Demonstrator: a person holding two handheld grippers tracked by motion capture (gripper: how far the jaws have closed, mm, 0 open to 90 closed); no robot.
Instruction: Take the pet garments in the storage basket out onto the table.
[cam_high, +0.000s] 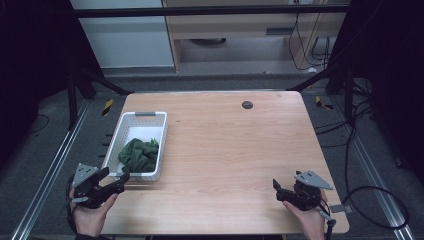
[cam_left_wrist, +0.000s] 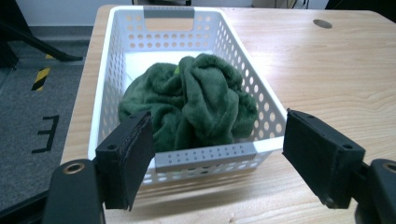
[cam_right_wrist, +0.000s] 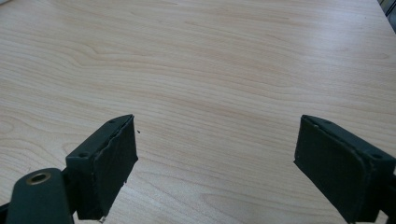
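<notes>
Facing the green towel (cam_left_wrist: 187, 100) in the white basket (cam_left_wrist: 205, 156), left tool (cam_left_wrist: 217, 158) gapes empty, right tool (cam_right_wrist: 215, 163) too; pinch a top fold.

Hardly any writing can be read here. In the left gripper view a single black mark shaped like a capital letter E (cam_left_wrist: 45, 134) lies on the grey floor (cam_left_wrist: 28, 154) to the left of the desk (cam_left_wrist: 327, 84); seen from this angle it stands mirrored, its bars pointing left. Farther back on the same floor there is a strip of yellow-and-black hazard tape (cam_left_wrist: 40, 78), a warning marking without letters. In the high view similar striped tape pieces (cam_high: 107, 106) lie on the floor at both far corners of the desk. No label, brand or number is legible elsewhere.
</notes>
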